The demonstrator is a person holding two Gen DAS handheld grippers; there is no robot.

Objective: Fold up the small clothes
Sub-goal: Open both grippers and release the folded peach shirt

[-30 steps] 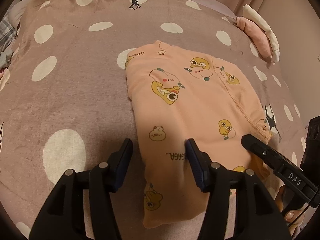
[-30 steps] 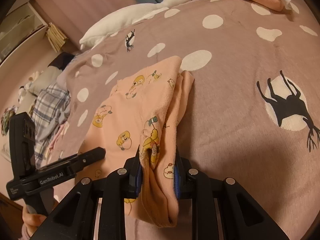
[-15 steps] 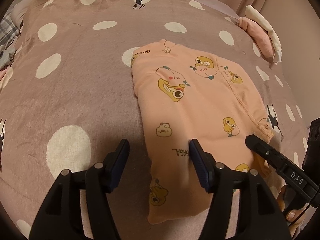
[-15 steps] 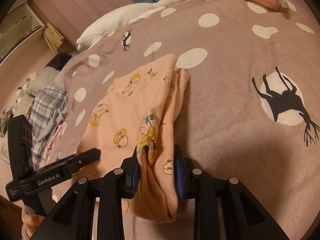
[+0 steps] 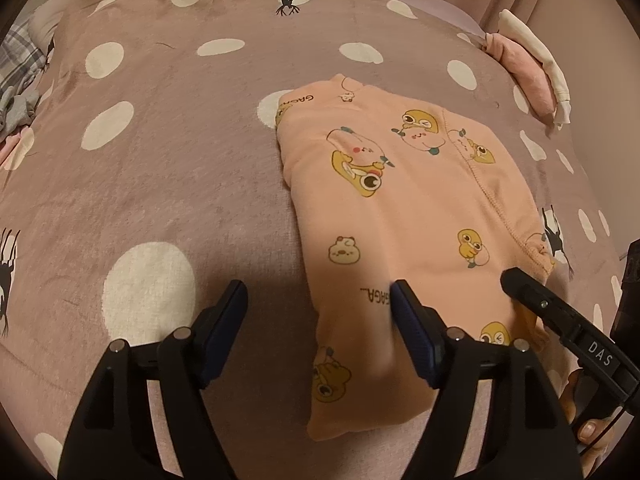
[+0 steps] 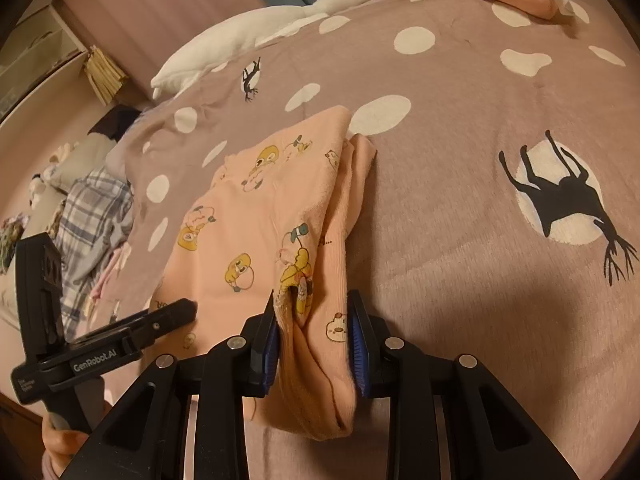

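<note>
A peach garment [image 5: 420, 208] printed with cartoon ducks lies folded on the mauve spotted bedspread [image 5: 180, 160]. My left gripper [image 5: 318, 312] straddles its near left folded edge. Its jaws are opening, and the right pad rests on top of the cloth without pinching it. The right gripper's finger [image 5: 560, 312] comes in at the garment's right corner. In the right wrist view, my right gripper [image 6: 314, 332] is shut on a bunched fold of the garment [image 6: 260, 232], whose cloth fills the gap between the blue pads. The left gripper's body [image 6: 120, 344] shows at lower left, held by a hand.
A white goose plush [image 6: 280, 24] lies along the far edge of the bed. Pink and white folded clothes [image 5: 528, 80] sit at the far right corner. A plaid garment [image 6: 92, 208] and other cloth lie heaped at the left side.
The left gripper's jaws have spread wider over the garment's left edge. The right gripper's pads stand slightly further apart around the bunched fold. Neither hand has shifted.
</note>
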